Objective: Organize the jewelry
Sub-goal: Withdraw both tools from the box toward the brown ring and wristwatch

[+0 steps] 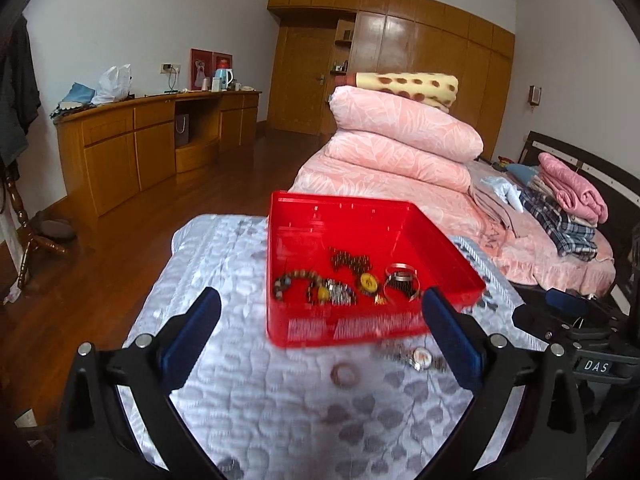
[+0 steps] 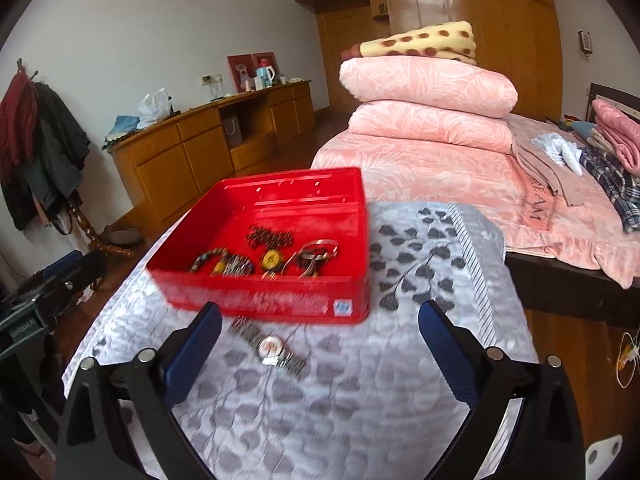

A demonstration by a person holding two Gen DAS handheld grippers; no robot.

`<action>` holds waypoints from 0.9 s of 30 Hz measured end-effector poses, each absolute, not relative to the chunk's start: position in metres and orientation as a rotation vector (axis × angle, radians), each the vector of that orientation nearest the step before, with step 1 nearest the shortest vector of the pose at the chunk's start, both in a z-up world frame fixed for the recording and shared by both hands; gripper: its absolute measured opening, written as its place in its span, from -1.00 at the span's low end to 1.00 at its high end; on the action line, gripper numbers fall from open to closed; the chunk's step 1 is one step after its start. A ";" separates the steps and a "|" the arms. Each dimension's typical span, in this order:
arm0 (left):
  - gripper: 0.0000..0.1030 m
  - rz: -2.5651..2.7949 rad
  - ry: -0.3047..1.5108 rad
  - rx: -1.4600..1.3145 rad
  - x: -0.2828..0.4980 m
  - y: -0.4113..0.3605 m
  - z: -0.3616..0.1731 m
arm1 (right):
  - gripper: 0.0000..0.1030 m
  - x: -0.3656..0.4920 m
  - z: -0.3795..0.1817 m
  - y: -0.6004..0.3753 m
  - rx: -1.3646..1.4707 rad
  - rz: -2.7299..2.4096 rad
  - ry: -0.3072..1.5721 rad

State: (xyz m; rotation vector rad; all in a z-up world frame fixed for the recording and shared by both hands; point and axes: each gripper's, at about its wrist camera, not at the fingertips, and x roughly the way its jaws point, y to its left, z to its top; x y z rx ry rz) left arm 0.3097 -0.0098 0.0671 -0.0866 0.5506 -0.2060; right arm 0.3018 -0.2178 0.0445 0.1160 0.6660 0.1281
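Note:
A red plastic box [image 1: 344, 330] sits on a quilted leaf-pattern cloth [image 1: 280, 420]. It holds bead bracelets [image 1: 316, 286], a yellow pendant [image 1: 368, 282] and a silver bangle [image 1: 402, 280]. In front of the box, a silver wristwatch [image 1: 420, 358] and a small pinkish ring [image 1: 344, 374] lie on the cloth. My left gripper [image 1: 320, 296] is open, with nothing between its blue pads, and hovers just short of the box's near wall. My right gripper [image 2: 320, 309] is also open and empty. The watch [image 2: 270, 346] lies below it, by the left finger, and the box [image 2: 260, 300] is ahead to the left.
A bed with stacked pink quilts [image 1: 400, 148] and folded clothes [image 1: 568, 208] stands behind the cloth-covered surface. A wooden cabinet [image 1: 152, 140] runs along the left wall, with a coat stand [image 2: 40, 152] near it. Wooden floor [image 1: 100, 272] drops away at the left edge.

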 end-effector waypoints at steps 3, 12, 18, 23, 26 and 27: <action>0.89 -0.201 0.575 -0.073 0.300 -0.009 0.058 | 0.88 0.295 0.036 -0.210 0.090 0.135 0.683; 0.89 -0.163 0.649 -0.049 0.287 0.004 0.029 | 0.88 0.299 0.005 -0.187 0.046 0.154 0.778; 0.89 -0.136 0.693 -0.038 0.290 0.013 0.014 | 0.87 0.313 -0.012 -0.176 0.042 0.207 0.828; 0.89 -0.127 0.725 -0.030 0.297 0.016 0.005 | 0.81 0.325 -0.017 -0.171 0.012 0.230 0.851; 0.89 -0.131 0.735 -0.022 0.301 0.014 0.001 | 0.67 0.336 -0.018 -0.168 -0.014 0.245 0.867; 0.89 -0.133 0.739 -0.021 0.302 0.013 0.001 | 0.65 0.339 -0.020 -0.167 -0.022 0.247 0.874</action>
